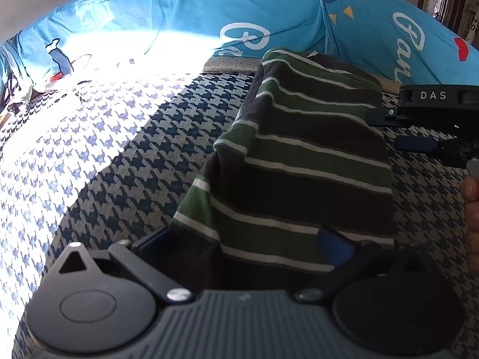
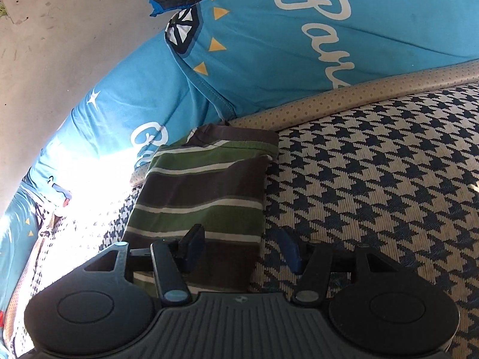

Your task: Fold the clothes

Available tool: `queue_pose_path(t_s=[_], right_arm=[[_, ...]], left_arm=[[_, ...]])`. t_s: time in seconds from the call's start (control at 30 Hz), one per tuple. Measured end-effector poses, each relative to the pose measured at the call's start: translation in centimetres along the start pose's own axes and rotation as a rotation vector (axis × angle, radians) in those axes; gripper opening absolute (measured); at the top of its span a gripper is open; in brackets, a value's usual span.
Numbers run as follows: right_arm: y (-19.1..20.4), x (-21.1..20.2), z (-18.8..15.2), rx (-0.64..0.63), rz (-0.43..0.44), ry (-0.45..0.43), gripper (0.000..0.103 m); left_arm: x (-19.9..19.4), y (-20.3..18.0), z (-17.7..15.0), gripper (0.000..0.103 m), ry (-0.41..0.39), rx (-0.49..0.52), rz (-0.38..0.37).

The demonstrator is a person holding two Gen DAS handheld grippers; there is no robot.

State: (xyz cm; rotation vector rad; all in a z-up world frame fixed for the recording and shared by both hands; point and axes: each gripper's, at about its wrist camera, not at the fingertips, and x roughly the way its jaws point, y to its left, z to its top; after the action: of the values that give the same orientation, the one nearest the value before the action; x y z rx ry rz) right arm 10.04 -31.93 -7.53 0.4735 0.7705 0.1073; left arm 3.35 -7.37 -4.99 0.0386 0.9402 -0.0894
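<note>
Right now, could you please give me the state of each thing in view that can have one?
Green, brown and white striped garment: folded into a narrow strip, flat on the houndstooth mattress.
Left gripper: open, garment's near end between its fingers.
Right gripper: open, straddling the garment's right edge.
Blue printed pillow: resting behind the garment.

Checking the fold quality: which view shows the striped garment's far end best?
The right wrist view: the striped garment shows its folded far end unobstructed. In the left wrist view it fills the frame, its far end foreshortened.
</note>
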Motion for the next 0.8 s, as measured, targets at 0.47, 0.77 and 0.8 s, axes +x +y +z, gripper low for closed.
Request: queue_pose_path(t_s=[0.47, 0.77, 0.8], right_arm=[[-1.1, 3.2, 2.4, 0.013, 0.075, -0.09, 0.054], [-1.5, 4.6, 2.7, 0.013, 0.137, -0.113, 0.042], [-1.6, 4.8, 2.7, 0.018, 0.147, -0.113, 0.04]], left_arm=[[0.8, 0.6, 0.3, 0.103, 0.03, -0.025, 0.012], [1.2, 1.0, 0.4, 0.103, 0.042, -0.041, 0.008], [1.2, 1.1, 0.4, 0.103, 0.043, -0.044, 0.006]])
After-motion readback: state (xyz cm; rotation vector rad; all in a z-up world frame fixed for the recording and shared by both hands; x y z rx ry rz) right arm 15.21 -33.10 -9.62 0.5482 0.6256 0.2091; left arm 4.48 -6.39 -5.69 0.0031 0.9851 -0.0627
